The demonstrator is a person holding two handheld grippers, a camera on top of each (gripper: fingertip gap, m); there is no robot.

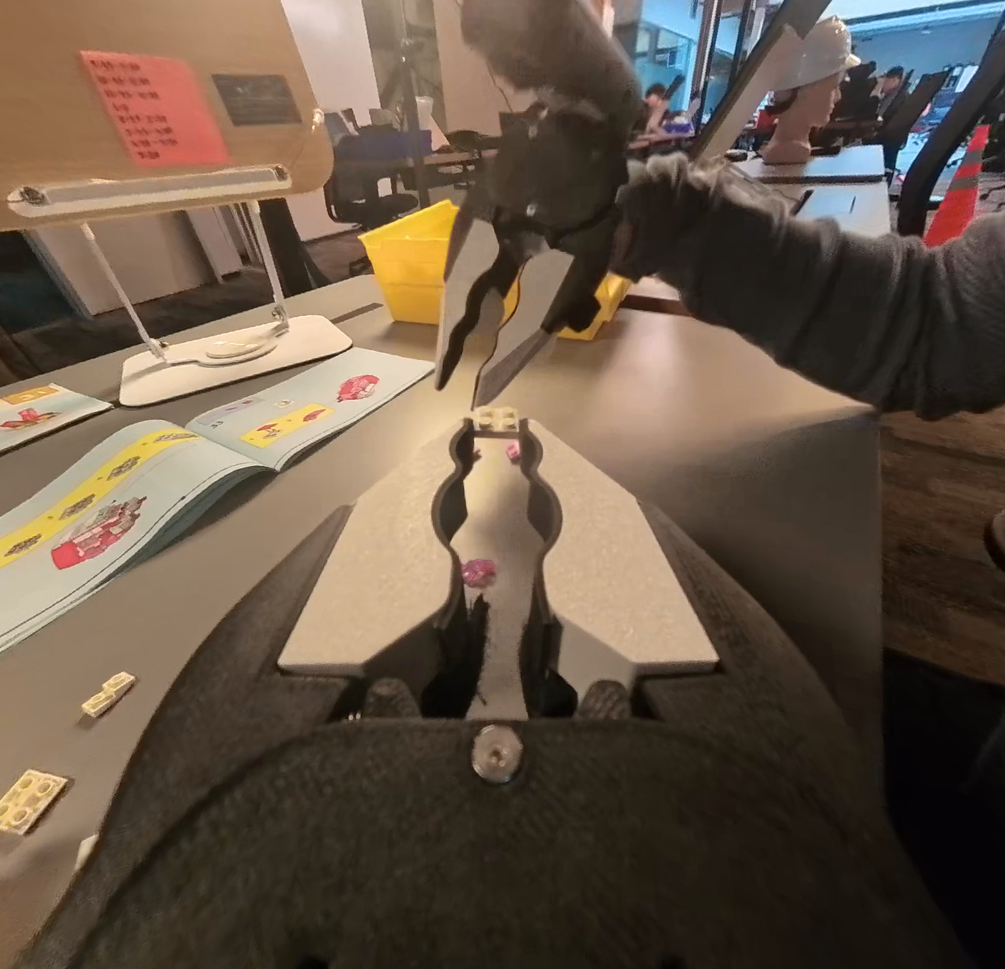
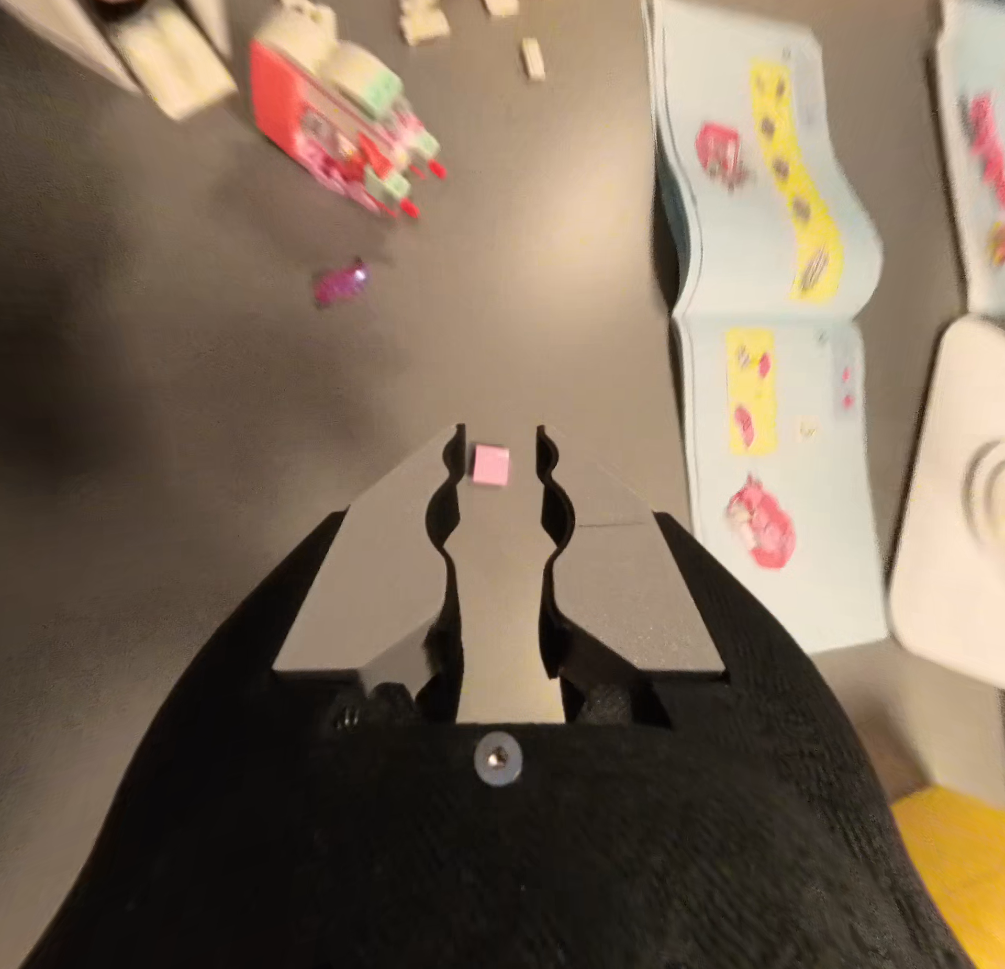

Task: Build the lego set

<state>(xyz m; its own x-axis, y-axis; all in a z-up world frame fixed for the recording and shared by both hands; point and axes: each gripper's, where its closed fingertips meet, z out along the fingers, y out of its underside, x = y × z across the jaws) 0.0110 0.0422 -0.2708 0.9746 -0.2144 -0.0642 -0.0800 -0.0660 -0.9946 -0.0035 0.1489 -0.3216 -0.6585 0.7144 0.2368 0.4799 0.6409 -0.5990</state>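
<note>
**Cream plate pinched in the left tongs, right tongs spread over a pink tile**

The left wrist view shows the left tongs [image 1: 497, 426] closed narrowly on a small cream studded plate [image 1: 497, 420], both fingertips pressing its ends. Only this view shows the right tongs from outside: held point-down by a gloved hand [image 1: 701, 225], one tip just above the cream plate. It alone also shows one stack of yellow bins [image 1: 413, 274], a lamp with a white base [image 1: 228, 356], and the room beyond the table [image 1: 680, 399]. Two loose cream plates [image 1: 109, 693] lie at its lower left.

The right wrist view looks straight down. The right tongs [image 2: 497, 456] stand apart, one small pink tile [image 2: 490, 467] lying on the table between the fingertips, close to the left finger with clear space at the other side; nothing is gripped. Only here appears one red, pink and green brick model [image 2: 337, 127], with about five blurred cream pieces [image 2: 424, 19] beyond it.

Both views share one glittery magenta piece [image 2: 340, 282], the pink tile, and two open instruction booklets [image 2: 772, 318].
</note>
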